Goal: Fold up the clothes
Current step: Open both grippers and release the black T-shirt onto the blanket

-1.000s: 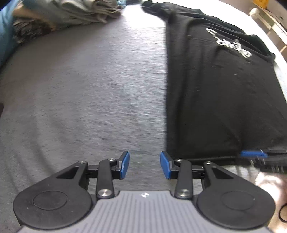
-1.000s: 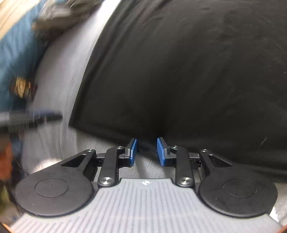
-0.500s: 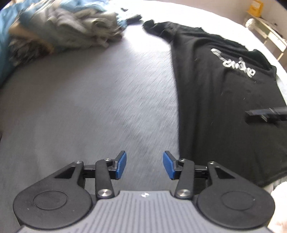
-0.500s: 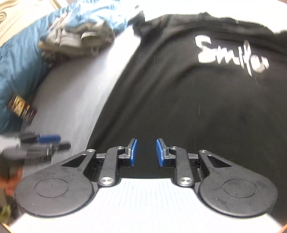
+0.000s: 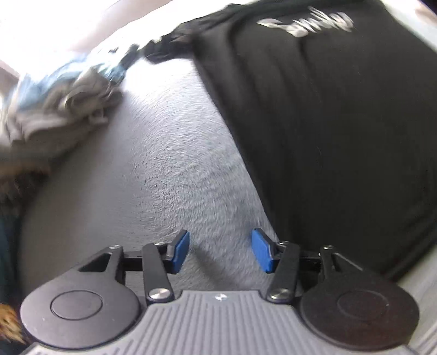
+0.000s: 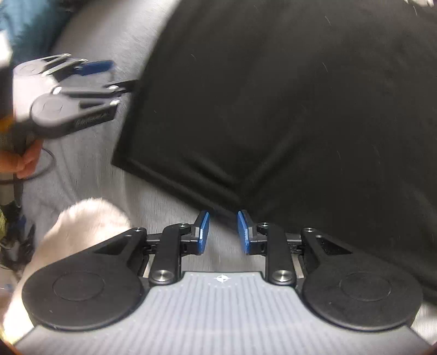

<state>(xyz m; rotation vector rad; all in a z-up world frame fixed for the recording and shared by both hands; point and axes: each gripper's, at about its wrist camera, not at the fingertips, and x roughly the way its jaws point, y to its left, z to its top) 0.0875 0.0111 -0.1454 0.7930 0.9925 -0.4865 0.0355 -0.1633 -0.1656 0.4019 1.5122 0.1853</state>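
One black T-shirt [image 5: 341,114] lies flat on the grey bed cover [image 5: 169,169], and I carry two claws over it. The shirt is my landmark. My left claw [image 5: 220,250] hangs just off the shirt's long side edge, over bare cover; its jaws have just been opening and stand released, with nothing between them. My right claw [image 6: 223,232] sits at the shirt's hem, near its corner; its jaws are narrowly parted and released, the hem edge just ahead of the pads, not gripped. Only the left view shows the white lettering [image 5: 306,23] at the shirt's far end and one blurred pile of grey and blue clothes [image 5: 57,103] beyond its sleeve. Only the right view shows my left claw from outside, my hand [image 6: 23,159] around its handle, and something pale and fluffy [image 6: 82,229] beside the hem corner.
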